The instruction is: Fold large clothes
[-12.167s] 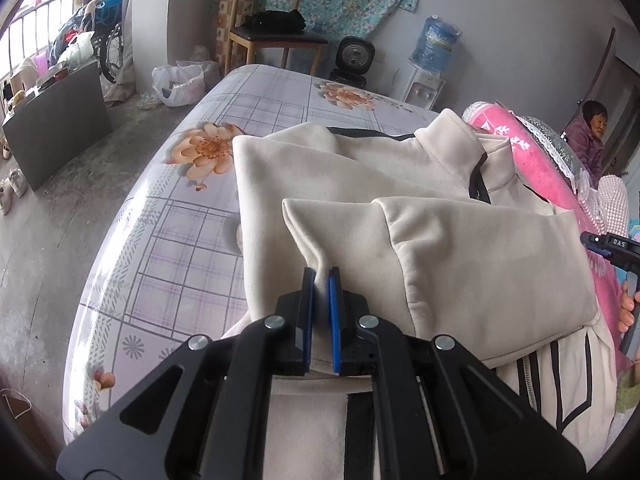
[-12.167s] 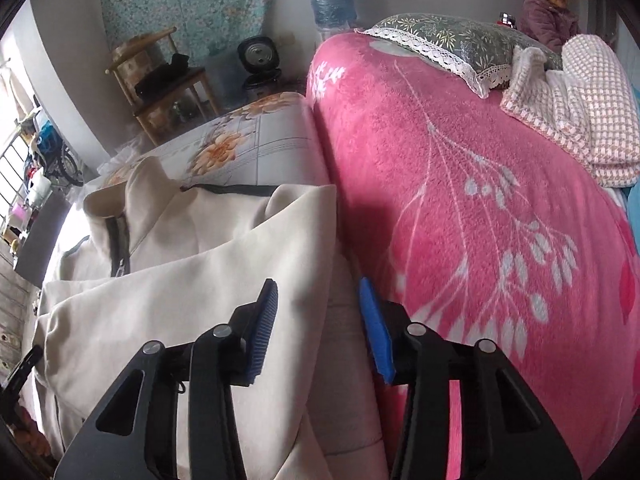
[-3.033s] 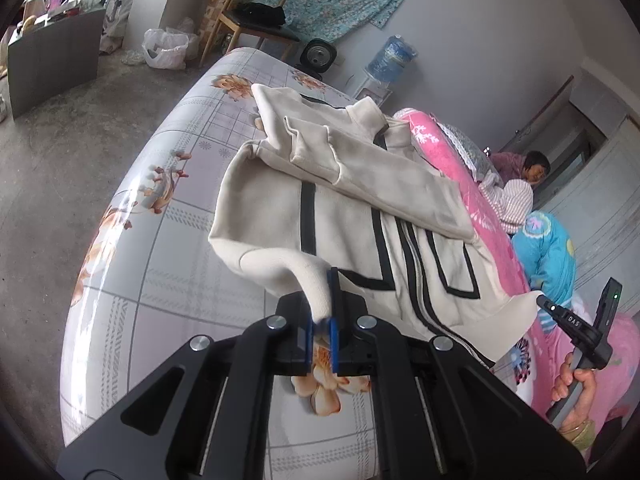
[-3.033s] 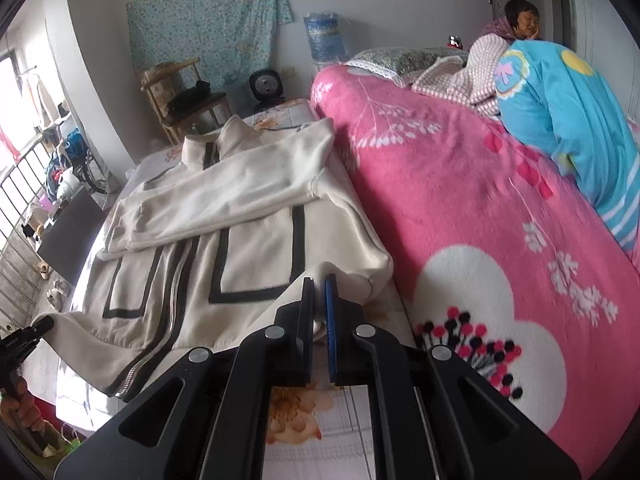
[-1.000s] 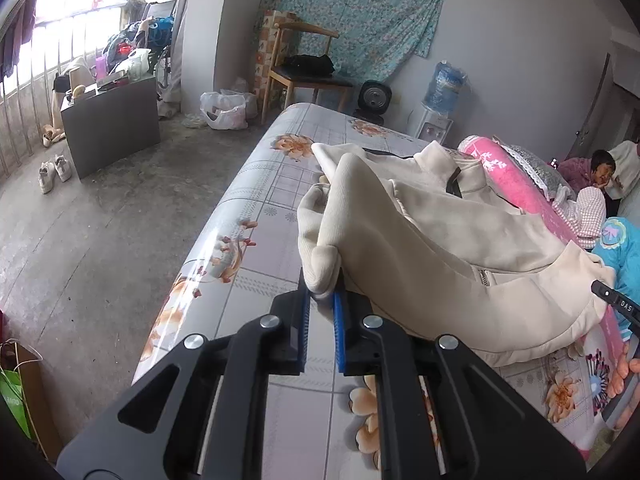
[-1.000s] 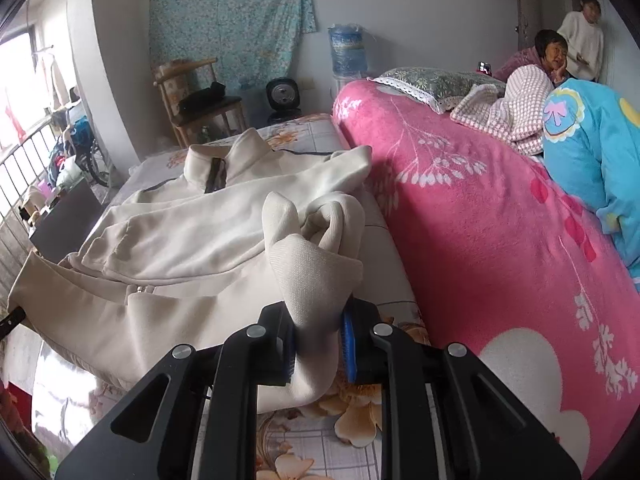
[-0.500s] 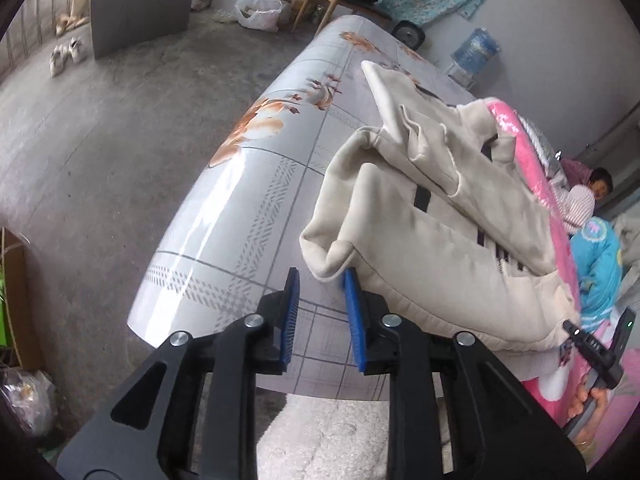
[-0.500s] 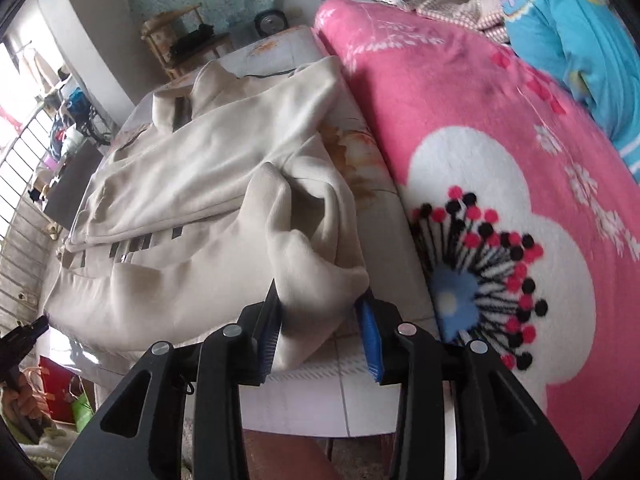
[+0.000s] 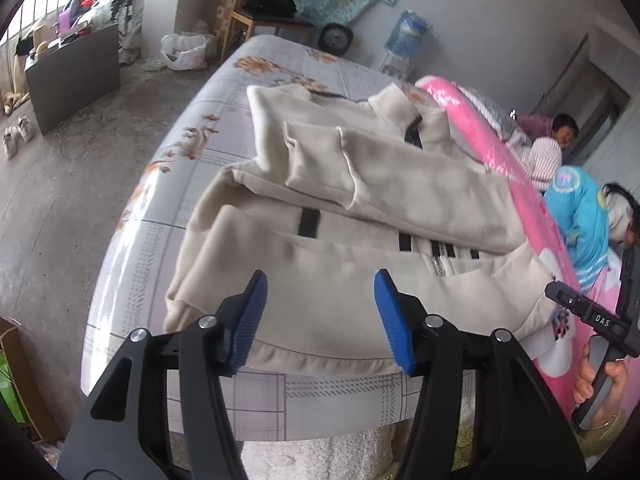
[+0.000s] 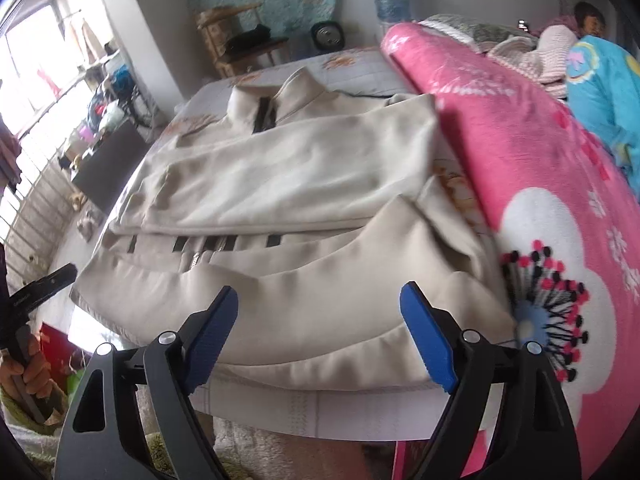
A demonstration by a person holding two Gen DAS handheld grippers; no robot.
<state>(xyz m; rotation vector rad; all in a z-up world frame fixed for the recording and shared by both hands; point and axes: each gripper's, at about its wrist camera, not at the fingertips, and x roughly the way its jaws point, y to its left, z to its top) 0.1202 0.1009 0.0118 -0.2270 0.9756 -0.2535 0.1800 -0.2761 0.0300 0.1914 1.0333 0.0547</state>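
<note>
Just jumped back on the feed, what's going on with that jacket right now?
A person with a handheld gripper in each hand is folding a cream zip-up jacket with black stripes on a floral-print bed sheet. The hem is folded up over the lower body, sleeves laid across the chest. The left gripper and right gripper are both opening, gripping nothing, with the jacket lying beyond their pads.

Both wrist views near, downward, sharing the jacket (image 9: 360, 208) (image 10: 304, 184)
</note>
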